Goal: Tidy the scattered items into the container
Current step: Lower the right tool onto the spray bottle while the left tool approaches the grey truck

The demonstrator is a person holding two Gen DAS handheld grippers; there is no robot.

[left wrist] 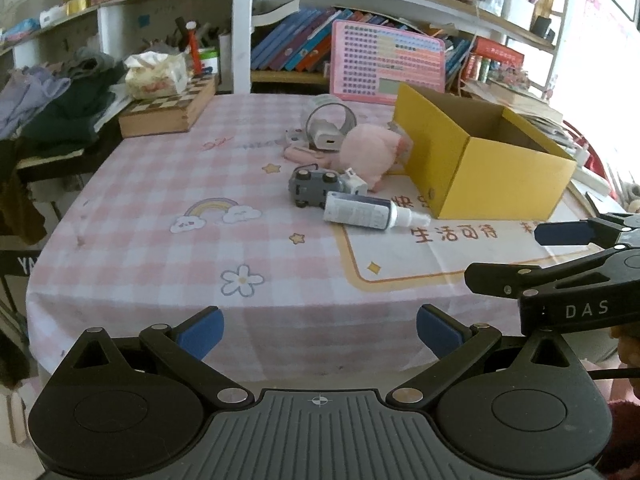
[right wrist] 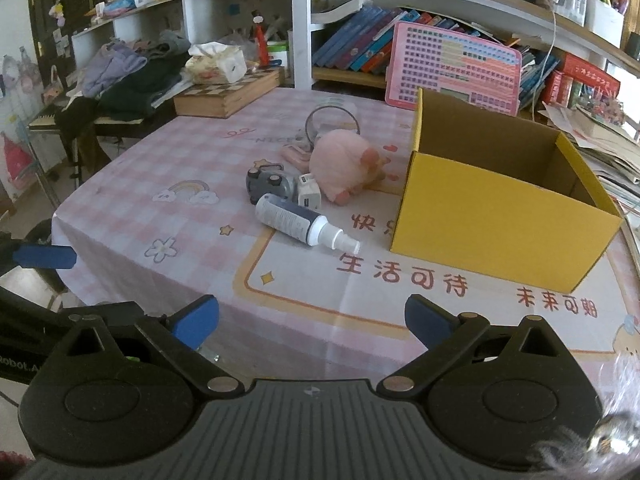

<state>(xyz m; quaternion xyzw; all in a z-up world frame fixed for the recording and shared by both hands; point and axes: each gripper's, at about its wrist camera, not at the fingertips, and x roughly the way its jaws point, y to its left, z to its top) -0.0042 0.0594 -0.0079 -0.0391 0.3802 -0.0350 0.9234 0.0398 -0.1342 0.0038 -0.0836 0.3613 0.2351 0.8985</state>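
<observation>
An open yellow cardboard box [left wrist: 484, 168] [right wrist: 496, 216] stands on the table's right side and looks empty. Left of it lies a cluster: a spray bottle [left wrist: 362, 212] [right wrist: 296, 222] on its side, a grey toy car [left wrist: 314, 188] [right wrist: 266, 186], a white charger [right wrist: 308, 194], a pink plush [left wrist: 370, 154] [right wrist: 344, 164], a tape roll [left wrist: 330, 120] [right wrist: 332, 120] and a pink case [left wrist: 304, 155]. My left gripper [left wrist: 320, 332] is open and empty at the table's near edge. My right gripper [right wrist: 312, 322] is open and empty, also near the front edge.
The table has a pink checked cloth [left wrist: 168, 208]. A wooden chess box [left wrist: 168, 112] with a tissue pack sits at the back left. A pink chart board [left wrist: 386, 64] leans behind the box. Bookshelves rise behind. Clothes are piled at the left.
</observation>
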